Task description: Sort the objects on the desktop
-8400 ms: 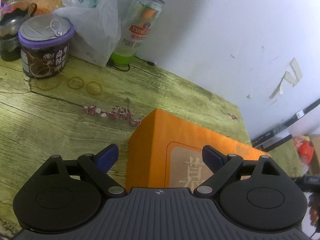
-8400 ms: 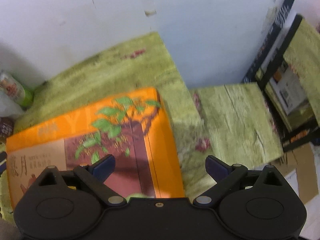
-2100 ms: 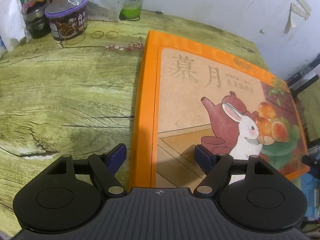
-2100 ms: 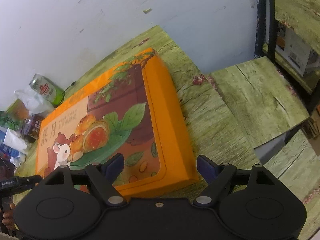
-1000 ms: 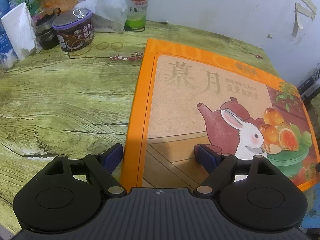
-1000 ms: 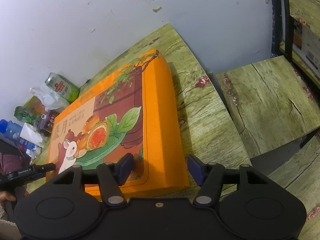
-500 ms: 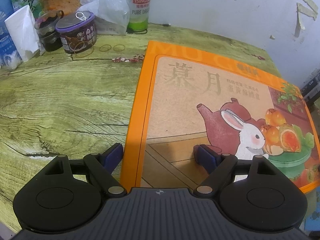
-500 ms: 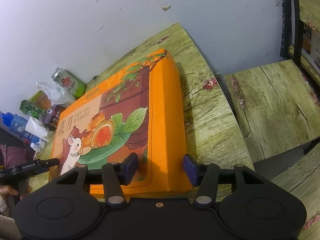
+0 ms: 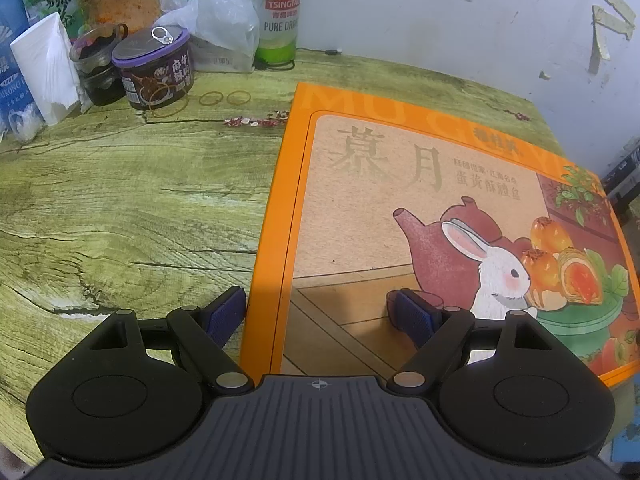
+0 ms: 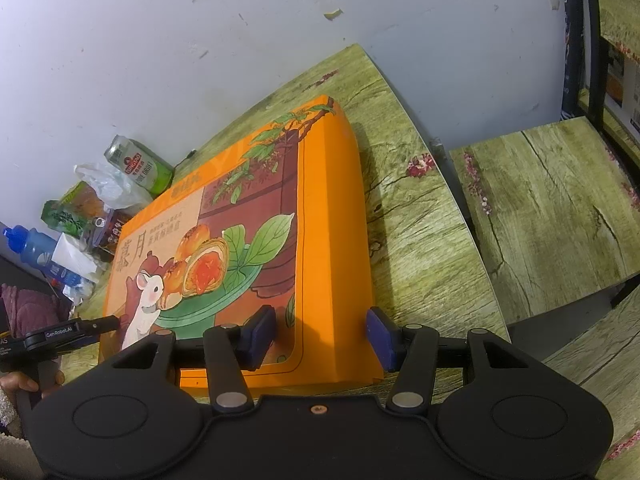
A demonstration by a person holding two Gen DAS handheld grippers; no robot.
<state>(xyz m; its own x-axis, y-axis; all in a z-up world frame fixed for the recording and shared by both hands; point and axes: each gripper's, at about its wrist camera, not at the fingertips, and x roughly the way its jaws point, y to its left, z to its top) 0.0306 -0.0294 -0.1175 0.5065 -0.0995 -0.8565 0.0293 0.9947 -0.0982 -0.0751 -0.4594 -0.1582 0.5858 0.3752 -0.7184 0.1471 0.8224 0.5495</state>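
On the green wood-grain table [image 9: 120, 208] the orange pastry gift box [image 9: 400, 200] lies flat. My left gripper [image 9: 320, 312] and right gripper [image 10: 320, 330] straddle its near corners, one pad on the lid, one beside the wall; whether they pinch I cannot tell. I should squeeze evenly and lift level. Its long axis runs left to right along the wall, with the rabbit end toward my right.

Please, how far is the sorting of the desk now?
Looks done: the orange box lies flat on the table. In hand: the left claw and right claw each straddle a near edge of it; no firm grip is visible. Remaining: beer can, jar and rubber bands unsorted by the wall.
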